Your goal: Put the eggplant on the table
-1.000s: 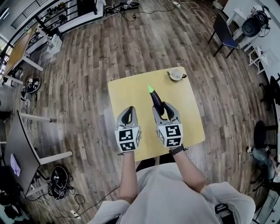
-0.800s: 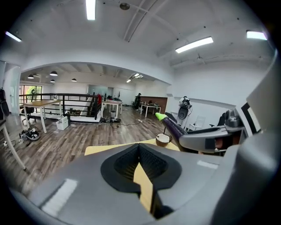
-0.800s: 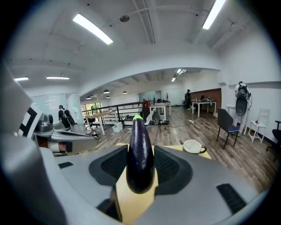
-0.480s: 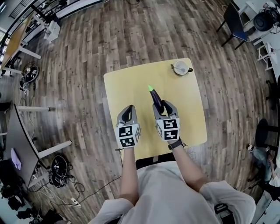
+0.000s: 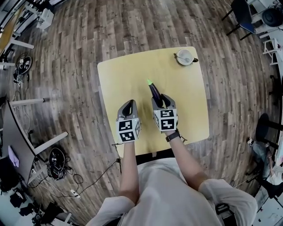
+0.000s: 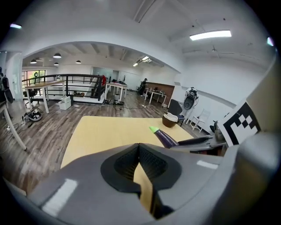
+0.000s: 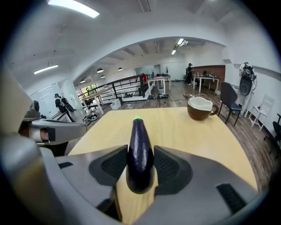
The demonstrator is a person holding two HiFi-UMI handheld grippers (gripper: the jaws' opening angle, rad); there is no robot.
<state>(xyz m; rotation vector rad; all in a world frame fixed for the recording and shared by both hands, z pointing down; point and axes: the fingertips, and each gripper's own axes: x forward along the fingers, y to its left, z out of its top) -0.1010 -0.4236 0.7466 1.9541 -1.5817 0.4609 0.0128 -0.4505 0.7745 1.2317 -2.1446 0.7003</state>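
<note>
Eggplant [image 5: 154,91] in R tongs [image 5: 162,99] farther over table [image 5: 124,79]

Table [image 5: 110,79] directly ahead of person, floor [image 5: 66,66] all round it. Left gripper [image 5: 128,107] and right gripper [image 5: 162,100] side by side over table's near half, left one just left of right one. Eggplant [image 5: 154,92] between right gripper's jaws, rear end clamped, tip pointing away toward far edge; contact with tabletop cannot be told. Left gripper's jaws together, nothing between. Cup [image 5: 184,57] on table's far right corner, well apart from eggplant. Chair [image 5: 241,11] on floor beyond table, far right.
</note>
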